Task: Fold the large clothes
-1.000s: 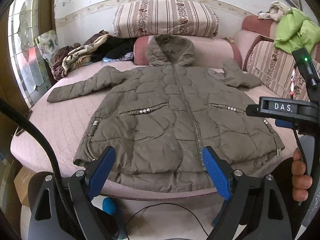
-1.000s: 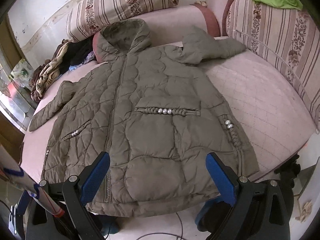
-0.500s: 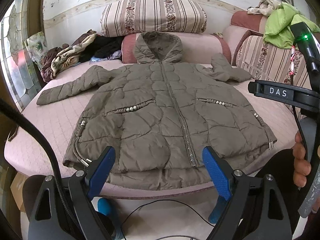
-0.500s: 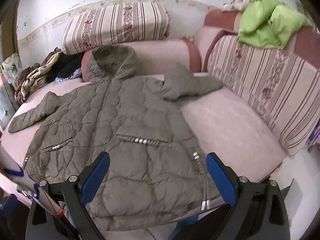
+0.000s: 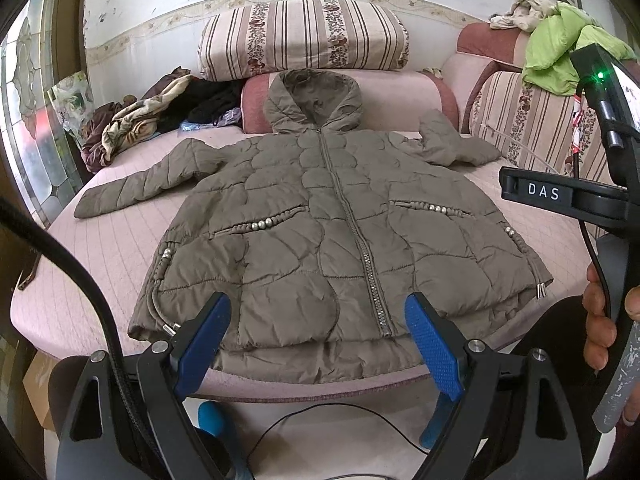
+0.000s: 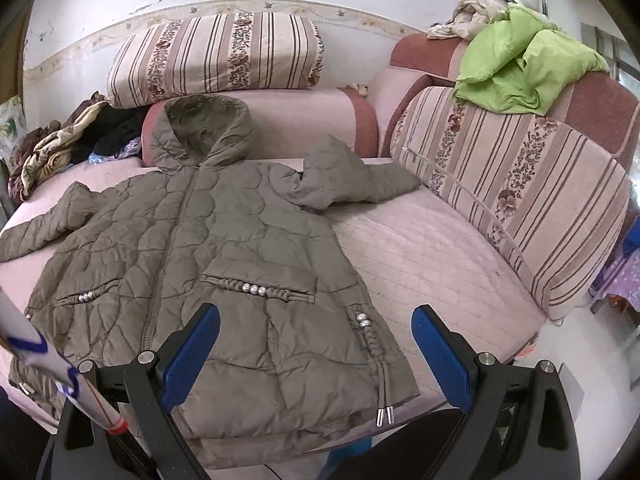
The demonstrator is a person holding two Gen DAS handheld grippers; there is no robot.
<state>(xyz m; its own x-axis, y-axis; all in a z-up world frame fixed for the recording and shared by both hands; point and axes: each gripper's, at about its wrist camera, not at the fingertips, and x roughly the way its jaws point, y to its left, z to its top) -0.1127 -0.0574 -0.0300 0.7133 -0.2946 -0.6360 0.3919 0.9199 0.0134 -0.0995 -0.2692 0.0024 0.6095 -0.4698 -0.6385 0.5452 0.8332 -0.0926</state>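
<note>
An olive quilted hooded coat lies flat, front up and zipped, on the pink sofa seat. Its hood rests against the back bolster, one sleeve stretches left, and the other sleeve is bunched at the right. My left gripper hovers open just in front of the coat's hem, nothing between its blue pads. In the right wrist view my right gripper stands open over the coat's lower right corner, empty too. In the left wrist view, a hand holds the right gripper's body at the right edge.
A striped cushion tops the sofa back. Crumpled clothes pile at the back left. A green garment lies over the striped right backrest. A black cable runs on the floor below the seat edge.
The right wrist view has tilted up, from looking down on the coat to taking in the sofa back and wall. The left view shifted only slightly. Both grippers stayed open.
</note>
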